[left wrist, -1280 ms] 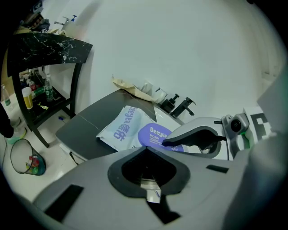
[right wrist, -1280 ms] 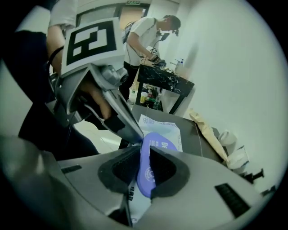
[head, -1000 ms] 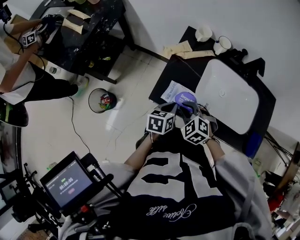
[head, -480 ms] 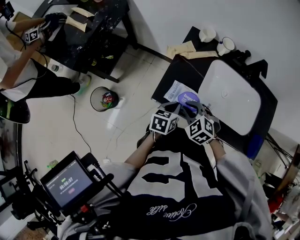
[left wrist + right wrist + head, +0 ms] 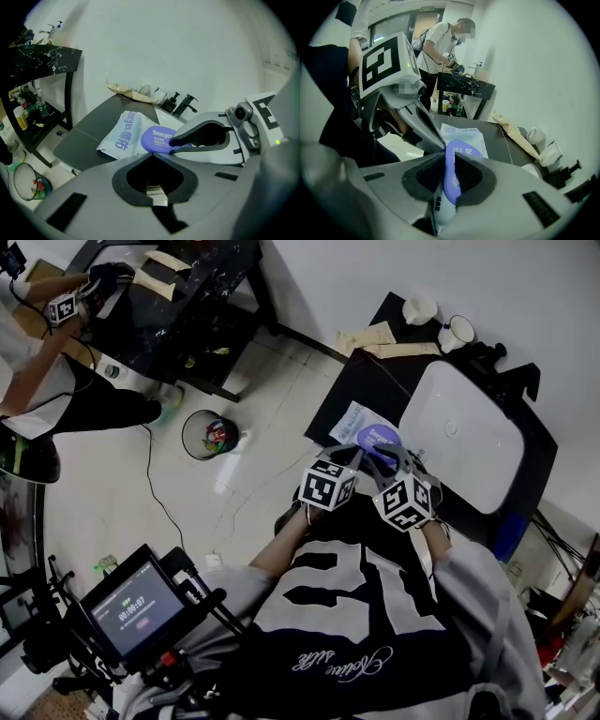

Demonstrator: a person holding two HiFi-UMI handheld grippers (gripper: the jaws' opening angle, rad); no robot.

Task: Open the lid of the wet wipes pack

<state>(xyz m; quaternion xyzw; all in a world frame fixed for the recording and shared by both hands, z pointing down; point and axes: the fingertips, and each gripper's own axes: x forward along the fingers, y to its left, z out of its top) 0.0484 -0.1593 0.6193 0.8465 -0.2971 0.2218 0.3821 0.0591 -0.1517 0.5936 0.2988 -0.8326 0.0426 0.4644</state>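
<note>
A white wet wipes pack [image 5: 352, 420] with a round purple lid [image 5: 380, 437] lies on the dark table [image 5: 356, 381]. My right gripper [image 5: 389, 457] is shut on the lid [image 5: 452, 171], which stands edge-on between its pads. The pack's film [image 5: 461, 133] shows beyond it. My left gripper [image 5: 356, 457] is at the pack's near edge, jaw tips together [image 5: 150, 154]. Pale film shows in the hollow behind the tips. In the left gripper view the pack [image 5: 123, 136] lies flat with the right gripper's finger [image 5: 197, 138] on the lid [image 5: 157, 138].
A white basin [image 5: 464, 437] with a black tap [image 5: 492, 352] sits right of the pack. Two cups [image 5: 419, 307] and brown paper bags [image 5: 370, 338] are at the table's far end. A waste bin [image 5: 208, 437] stands on the floor. Another person works at a black table [image 5: 187, 277].
Both grippers stay at the pack in the same grip. Only the head view has shifted slightly.
</note>
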